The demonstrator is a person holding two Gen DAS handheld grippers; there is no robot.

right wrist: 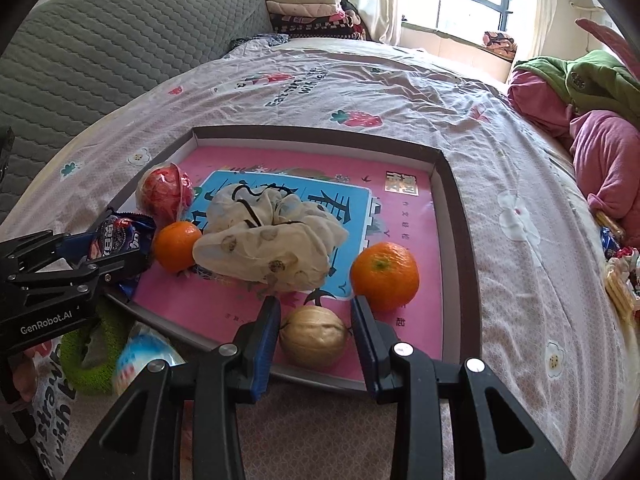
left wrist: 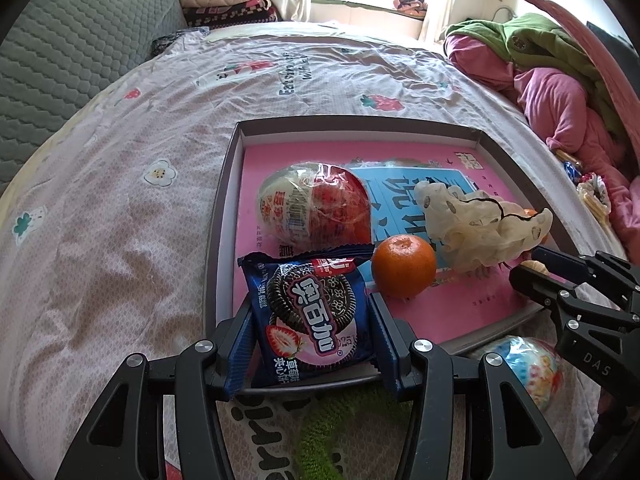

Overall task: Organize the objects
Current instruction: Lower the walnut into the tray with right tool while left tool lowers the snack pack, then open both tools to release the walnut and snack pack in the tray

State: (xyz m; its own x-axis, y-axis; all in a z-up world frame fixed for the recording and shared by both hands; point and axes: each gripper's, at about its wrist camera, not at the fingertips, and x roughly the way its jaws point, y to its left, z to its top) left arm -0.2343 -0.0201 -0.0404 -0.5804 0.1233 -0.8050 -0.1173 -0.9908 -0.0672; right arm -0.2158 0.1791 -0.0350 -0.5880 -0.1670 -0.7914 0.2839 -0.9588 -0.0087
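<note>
Left wrist, left gripper point(left wrist: 312, 338) clamping cookie packet point(left wrist: 310, 316)

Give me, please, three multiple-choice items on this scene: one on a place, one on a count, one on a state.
1. Where is the walnut? A between the right gripper fingers B on the window sill C under the scrunchie
2. How many oranges are in the tray? A one B two C four
3. The left gripper is: A open and empty B shut on the cookie packet C out of view
Key: 1 A, it sits between the blue pads; 2 B, orange and orange; 3 B, pads press the packet's sides.
</note>
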